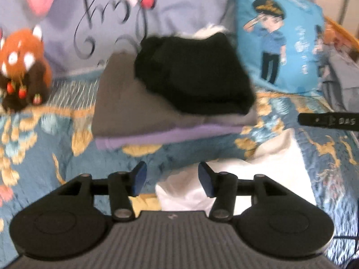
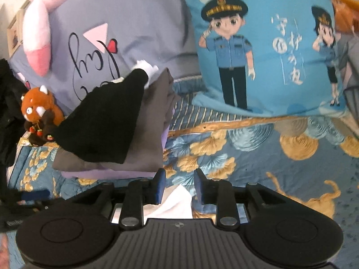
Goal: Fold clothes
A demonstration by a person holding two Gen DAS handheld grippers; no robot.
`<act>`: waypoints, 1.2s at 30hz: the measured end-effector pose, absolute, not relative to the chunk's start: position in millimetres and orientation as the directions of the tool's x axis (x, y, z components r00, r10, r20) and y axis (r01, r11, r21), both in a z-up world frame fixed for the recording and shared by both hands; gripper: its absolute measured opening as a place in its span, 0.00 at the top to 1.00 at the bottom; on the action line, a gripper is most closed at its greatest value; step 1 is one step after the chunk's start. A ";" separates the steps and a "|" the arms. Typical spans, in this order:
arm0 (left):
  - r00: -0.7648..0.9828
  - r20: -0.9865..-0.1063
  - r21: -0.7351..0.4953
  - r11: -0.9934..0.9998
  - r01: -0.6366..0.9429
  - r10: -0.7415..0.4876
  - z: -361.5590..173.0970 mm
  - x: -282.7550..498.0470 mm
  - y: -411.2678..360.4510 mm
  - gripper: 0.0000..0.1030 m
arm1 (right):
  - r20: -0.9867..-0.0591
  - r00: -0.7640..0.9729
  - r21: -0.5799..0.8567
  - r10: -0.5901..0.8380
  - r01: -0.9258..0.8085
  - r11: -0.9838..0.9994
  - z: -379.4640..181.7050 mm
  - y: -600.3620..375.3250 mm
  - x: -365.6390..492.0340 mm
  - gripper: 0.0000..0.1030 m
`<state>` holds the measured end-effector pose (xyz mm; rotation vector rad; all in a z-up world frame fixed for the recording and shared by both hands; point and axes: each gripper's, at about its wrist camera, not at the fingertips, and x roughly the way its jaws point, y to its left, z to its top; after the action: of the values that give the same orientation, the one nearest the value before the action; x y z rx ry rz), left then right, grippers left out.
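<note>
A stack of folded clothes lies on the bed: a black garment [image 1: 193,76] on top, a grey one [image 1: 125,109] under it, a purple one [image 1: 157,137] at the bottom. It also shows in the right wrist view, black [image 2: 105,121] on grey [image 2: 150,139]. A white garment [image 1: 269,174] lies on the quilt in front of the stack. My left gripper [image 1: 172,178] is open, just above the white garment's near left part. My right gripper [image 2: 179,186] is open over the white garment's corner [image 2: 172,204], right of the stack.
A blue floral quilt [image 2: 246,161] covers the bed. A red panda plush [image 1: 22,67] sits left of the stack. A blue cartoon-officer pillow [image 2: 264,44] and a lavender pillow [image 1: 125,22] stand behind. My right gripper's finger [image 1: 327,121] shows at the left view's right edge.
</note>
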<state>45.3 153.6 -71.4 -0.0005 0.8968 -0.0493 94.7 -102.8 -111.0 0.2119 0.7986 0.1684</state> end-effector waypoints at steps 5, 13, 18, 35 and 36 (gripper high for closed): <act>0.663 -0.742 -0.005 0.991 0.137 -0.095 -40.9 17.6 133.4 0.41 | -0.676 0.702 0.199 0.226 -0.120 0.972 -98.9 -102.5 59.4 0.72; 0.637 -0.753 0.020 0.962 0.273 -0.165 -37.7 -37.4 92.4 0.27 | -0.703 0.673 0.103 0.230 -0.223 0.969 -98.4 -89.4 -3.1 0.68; 0.605 -0.777 0.020 0.953 0.302 -0.176 -52.6 -63.3 80.5 0.15 | -0.706 0.661 0.076 0.254 -0.286 0.955 -102.9 -78.7 -34.3 0.55; 0.412 -0.907 0.024 0.966 0.259 -0.088 -162.5 -73.9 95.8 0.11 | -0.782 0.576 0.014 0.236 -0.363 0.932 -181.6 -57.4 -57.9 0.52; 0.404 -0.910 0.018 0.966 0.257 -0.090 -168.3 -77.0 98.5 0.11 | -0.787 0.571 0.015 0.232 -0.359 0.933 -183.9 -60.7 -59.7 0.52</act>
<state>-77.0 98.5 -168.3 0.1643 1.1353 -0.2202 -59.7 -60.7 -183.9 -0.1530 0.8985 0.3482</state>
